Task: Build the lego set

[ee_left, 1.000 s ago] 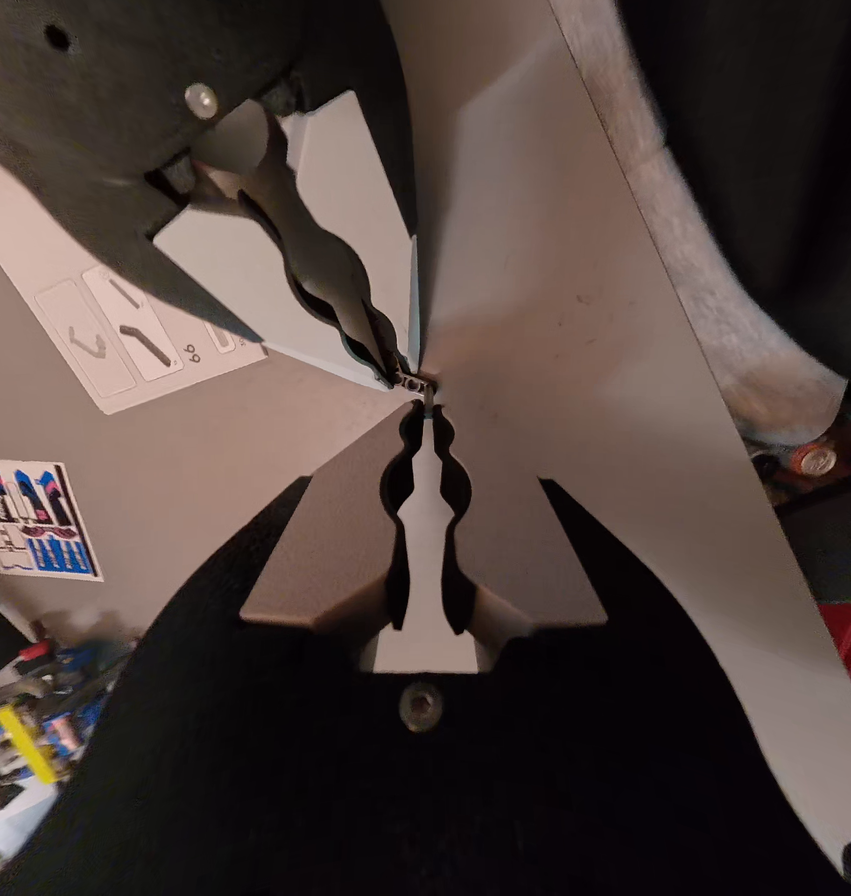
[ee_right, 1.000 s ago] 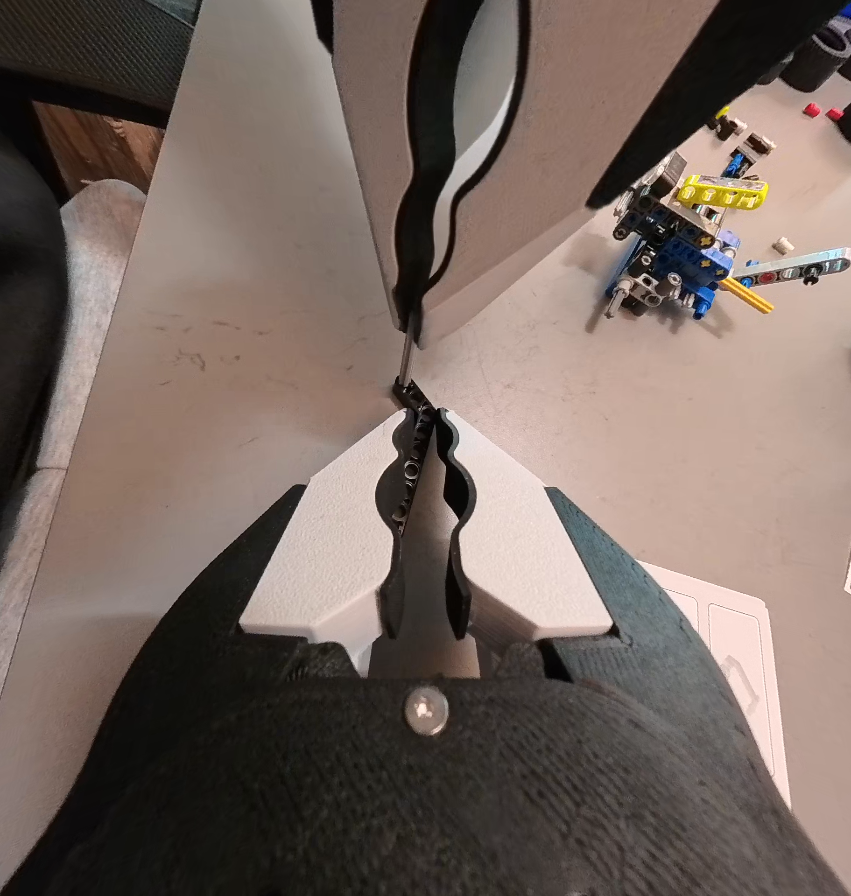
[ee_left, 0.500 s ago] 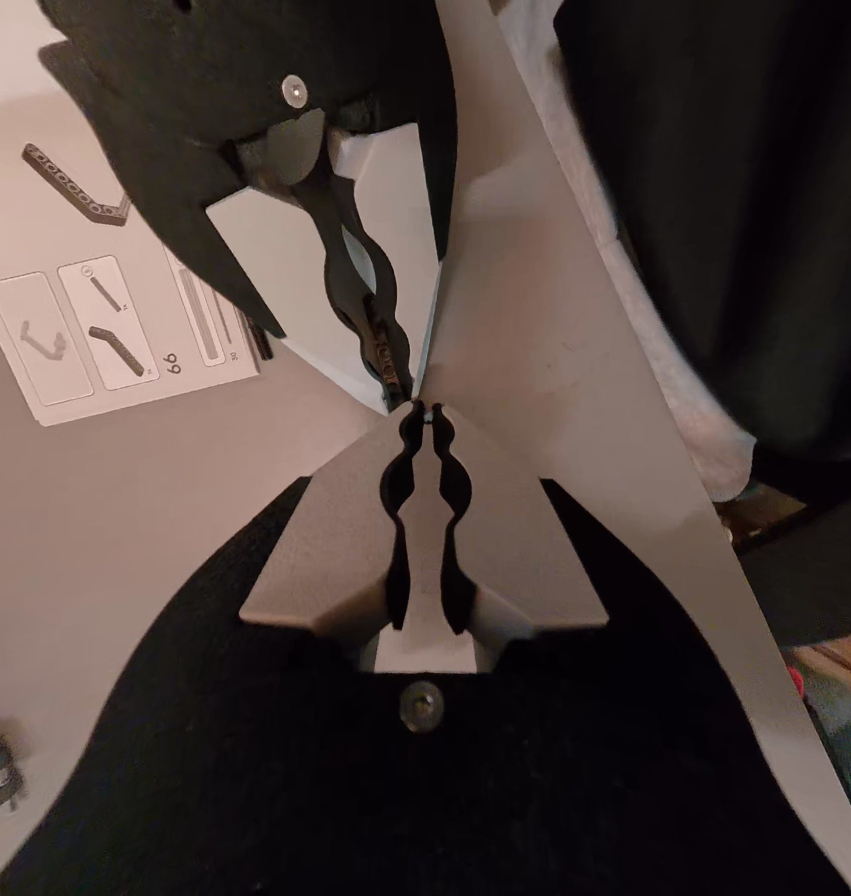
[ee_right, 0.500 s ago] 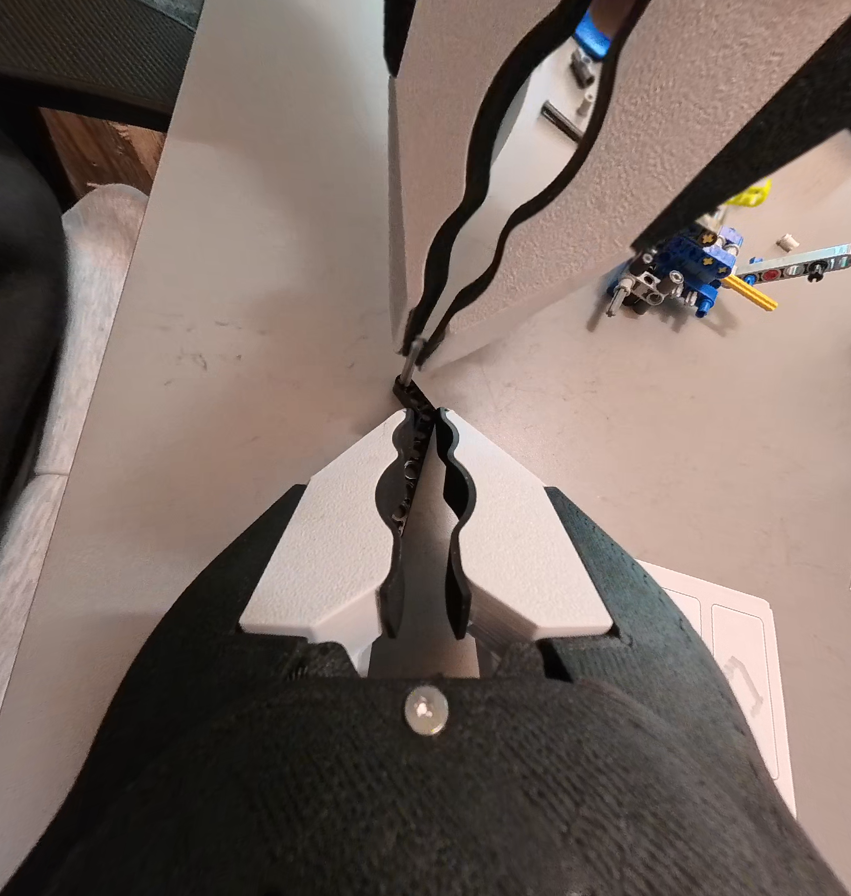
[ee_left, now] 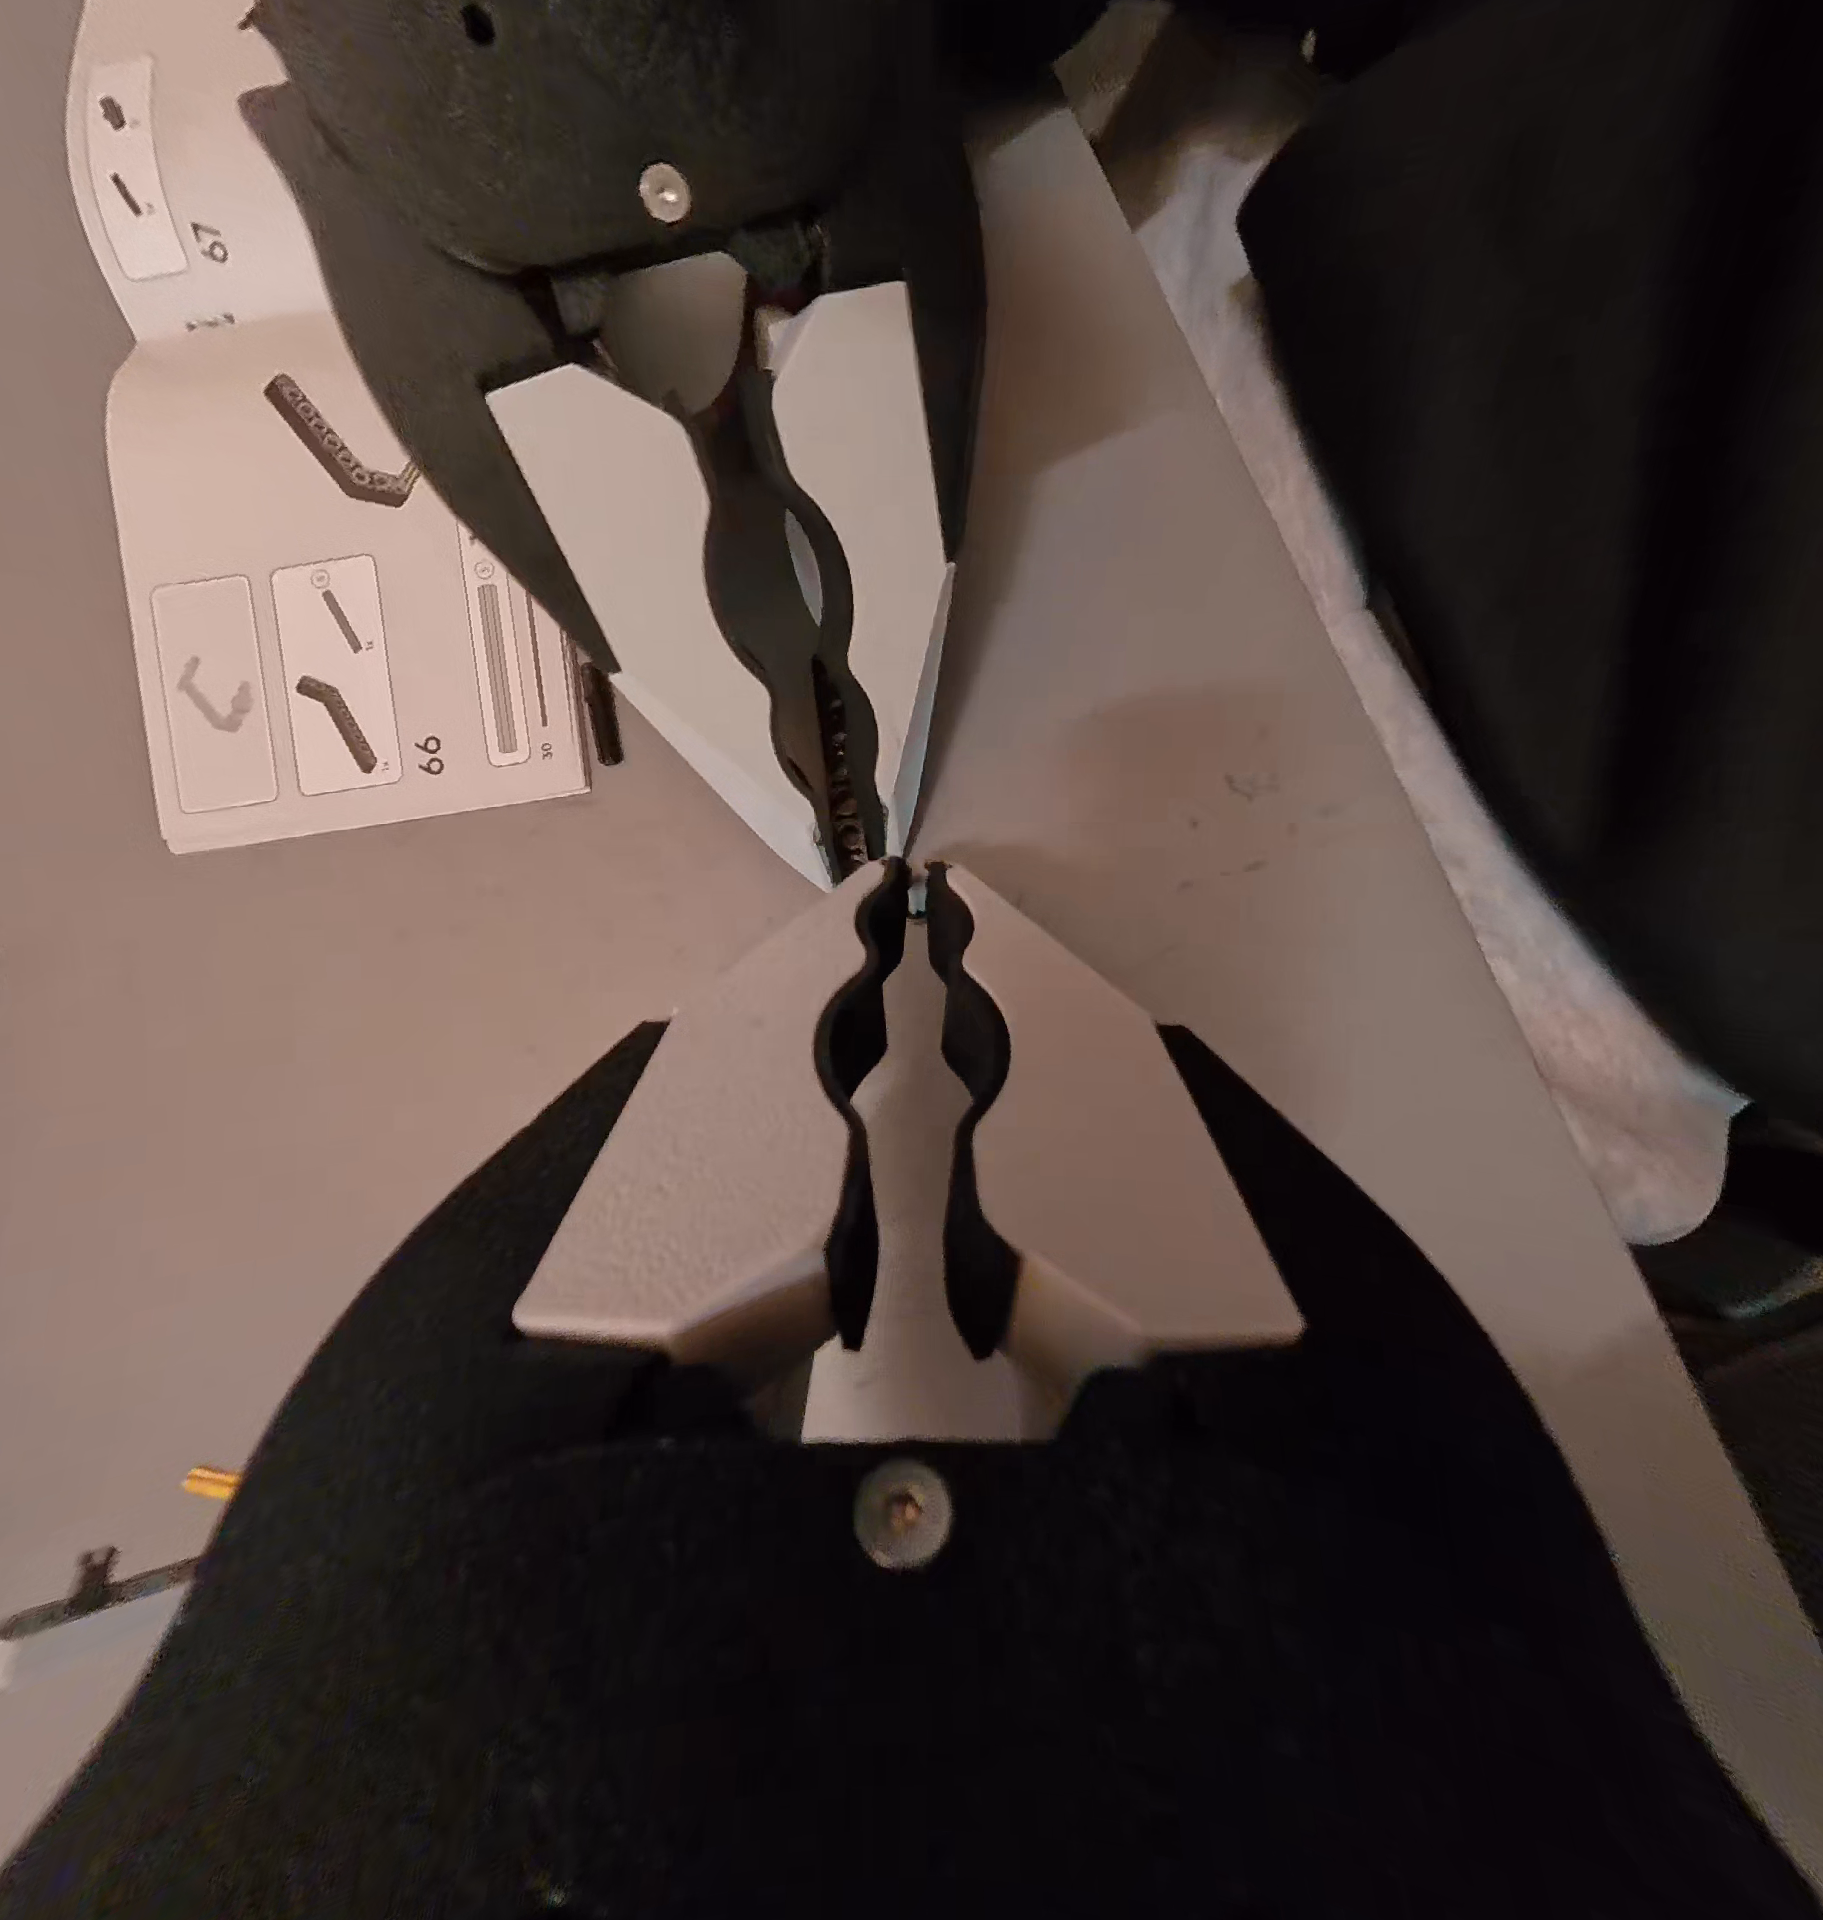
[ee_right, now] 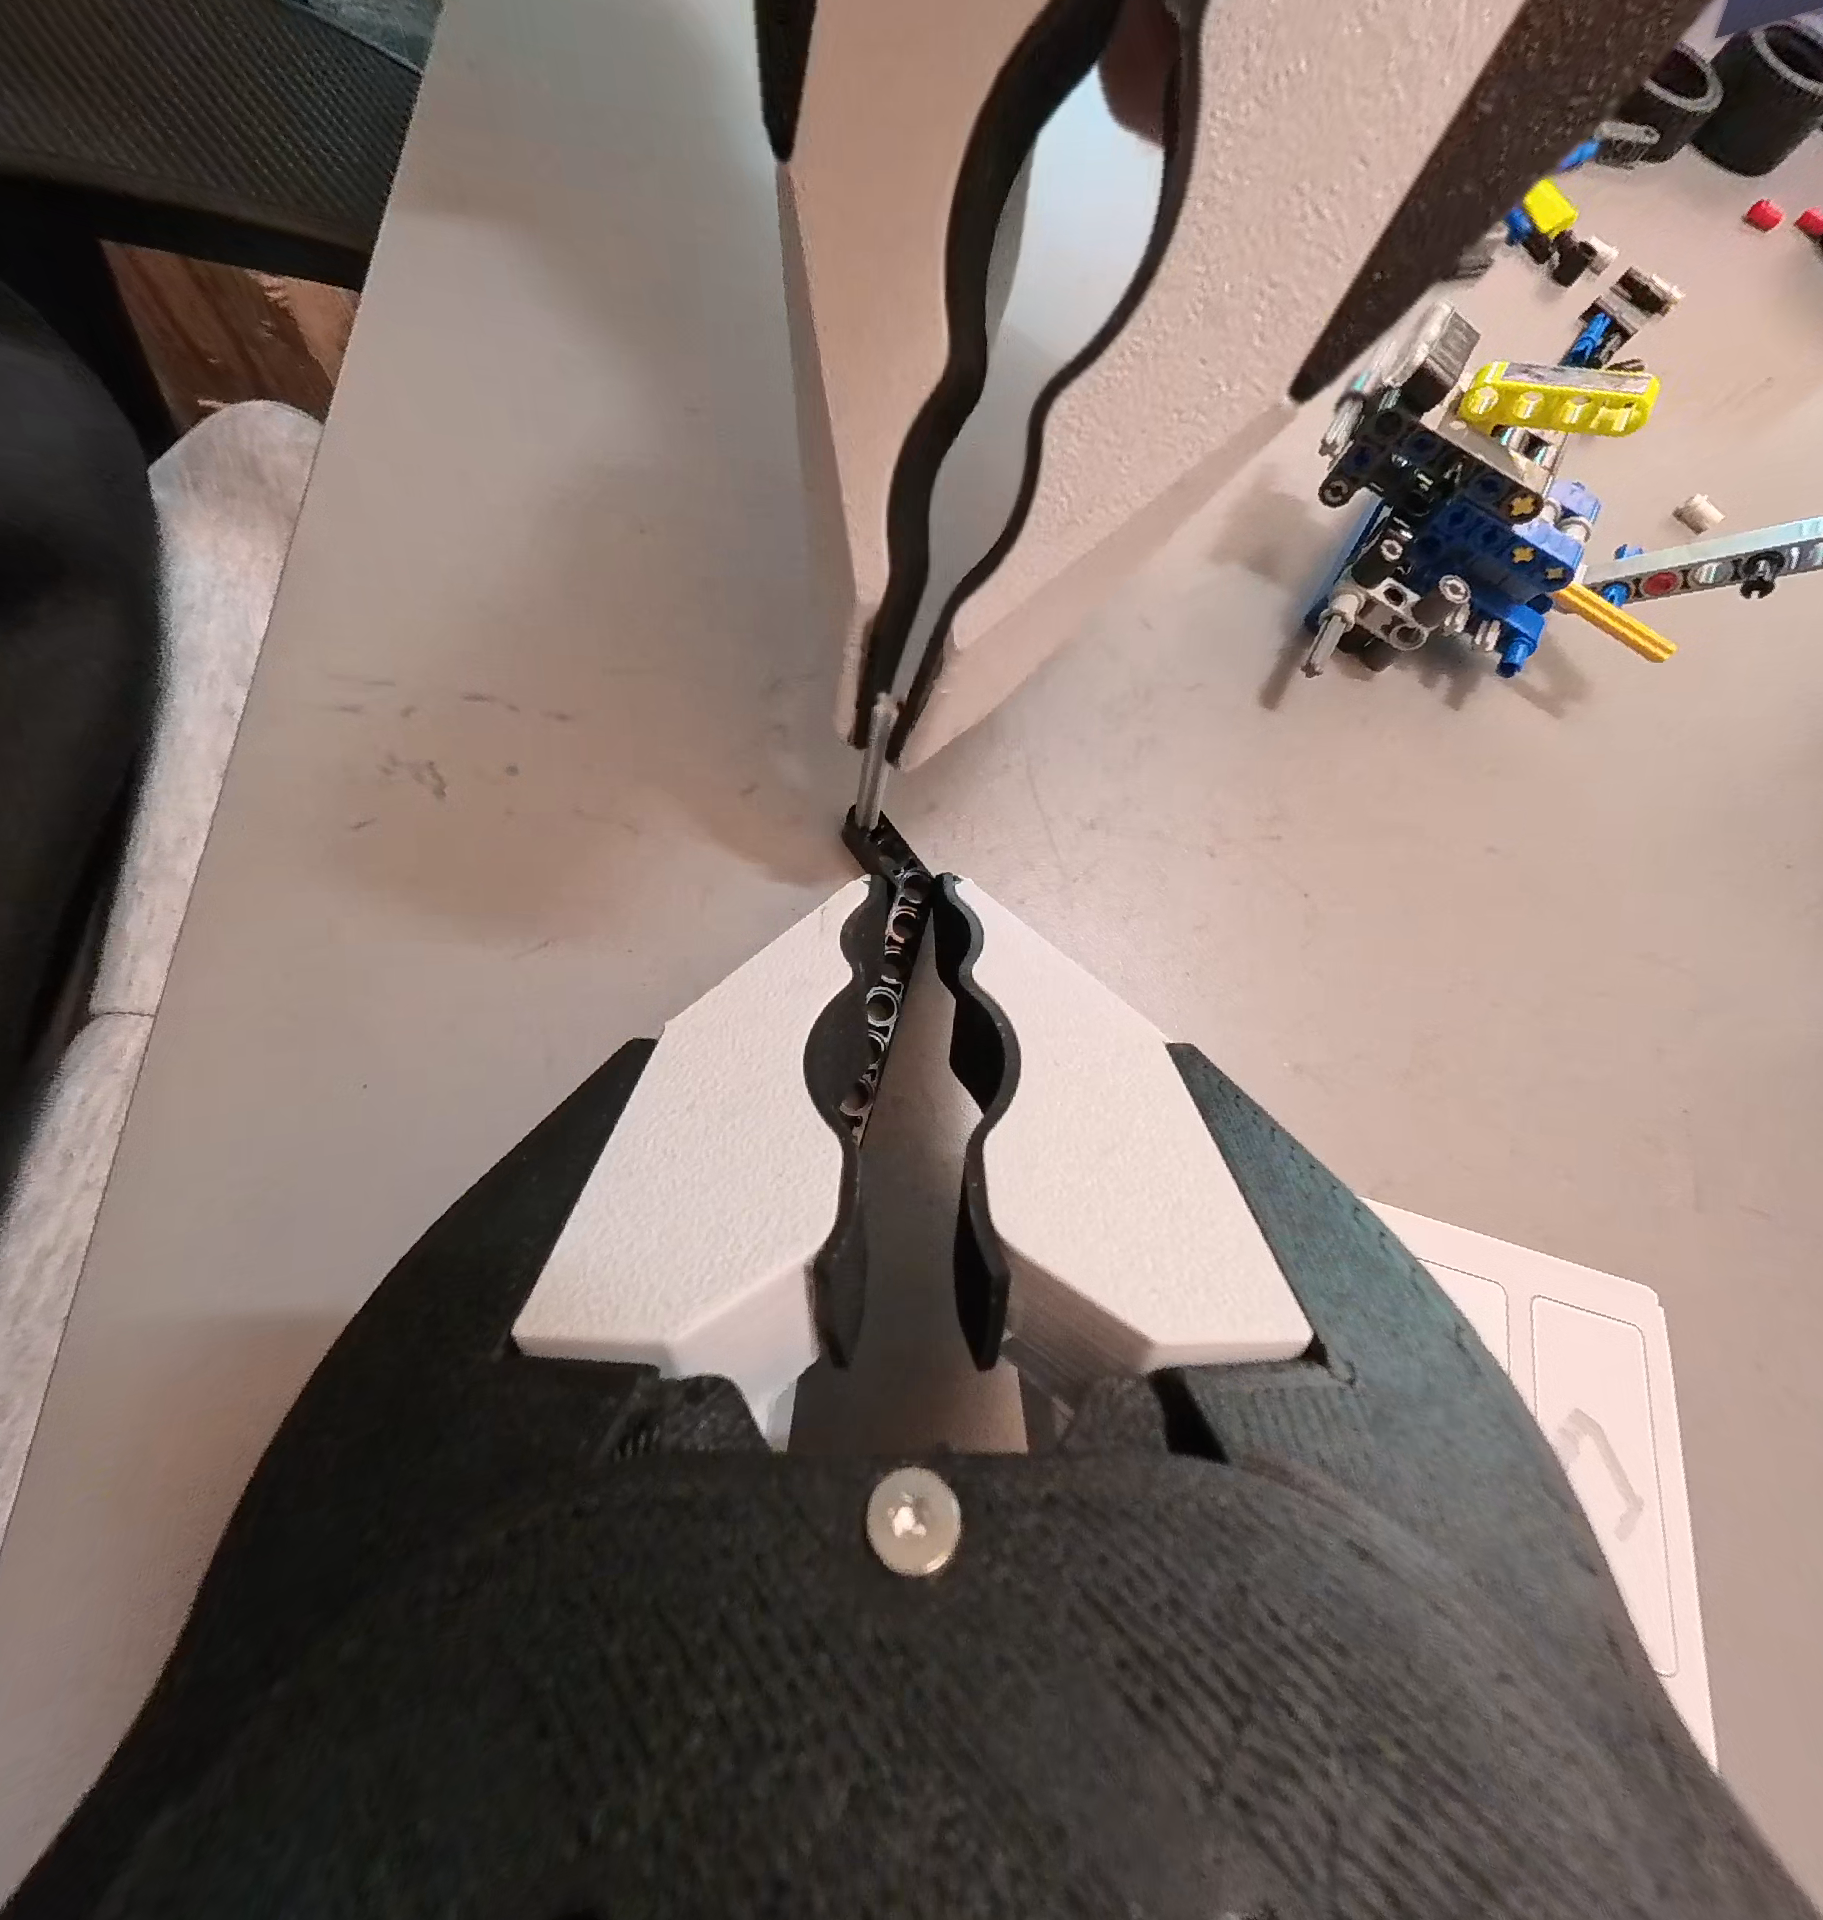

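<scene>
Black perforated beam sits pinched between the pads of the right gripper, its bent front end projecting past the tips above the grey table. Thin grey axle is clamped in the left gripper, jaws nearly together, and its lower end meets the end hole of the beam. Around them: partly built blue, black and yellow brick model to the right, instruction booklet beside the grippers, black tyres at the far edge.
</scene>
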Demonstrator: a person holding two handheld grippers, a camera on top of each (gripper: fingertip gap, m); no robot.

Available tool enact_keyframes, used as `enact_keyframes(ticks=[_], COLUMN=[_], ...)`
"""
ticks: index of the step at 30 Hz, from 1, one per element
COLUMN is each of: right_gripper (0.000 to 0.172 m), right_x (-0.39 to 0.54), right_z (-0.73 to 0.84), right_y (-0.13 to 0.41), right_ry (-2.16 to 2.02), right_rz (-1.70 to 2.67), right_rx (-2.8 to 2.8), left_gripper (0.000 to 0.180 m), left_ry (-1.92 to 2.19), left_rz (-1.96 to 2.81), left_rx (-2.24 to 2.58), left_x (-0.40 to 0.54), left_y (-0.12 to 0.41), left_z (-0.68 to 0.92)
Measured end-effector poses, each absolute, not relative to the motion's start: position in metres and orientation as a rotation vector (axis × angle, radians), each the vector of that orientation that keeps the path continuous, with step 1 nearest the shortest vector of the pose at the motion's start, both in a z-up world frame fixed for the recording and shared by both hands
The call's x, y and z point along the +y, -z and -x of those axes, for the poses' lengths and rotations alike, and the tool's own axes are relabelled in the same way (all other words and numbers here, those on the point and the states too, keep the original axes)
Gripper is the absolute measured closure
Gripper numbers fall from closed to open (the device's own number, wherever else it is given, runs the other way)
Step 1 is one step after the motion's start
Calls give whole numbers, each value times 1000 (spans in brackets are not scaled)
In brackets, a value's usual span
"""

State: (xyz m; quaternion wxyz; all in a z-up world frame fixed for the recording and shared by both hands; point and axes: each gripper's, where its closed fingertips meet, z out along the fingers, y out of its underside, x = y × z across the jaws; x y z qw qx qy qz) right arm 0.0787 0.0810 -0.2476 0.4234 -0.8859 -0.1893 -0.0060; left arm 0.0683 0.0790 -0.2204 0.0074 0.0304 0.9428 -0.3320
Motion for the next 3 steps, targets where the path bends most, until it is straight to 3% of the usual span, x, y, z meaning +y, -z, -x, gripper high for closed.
enact_keyframes(ticks=[3], right_gripper=[165], right_x=[81], right_z=[-79], right_y=[248], right_ry=[15], right_rz=[2217], right_rx=[-474], left_gripper=[180], left_ry=[1115], left_rz=[39], left_rx=[2935], left_x=[78], left_y=[220], left_z=[-69])
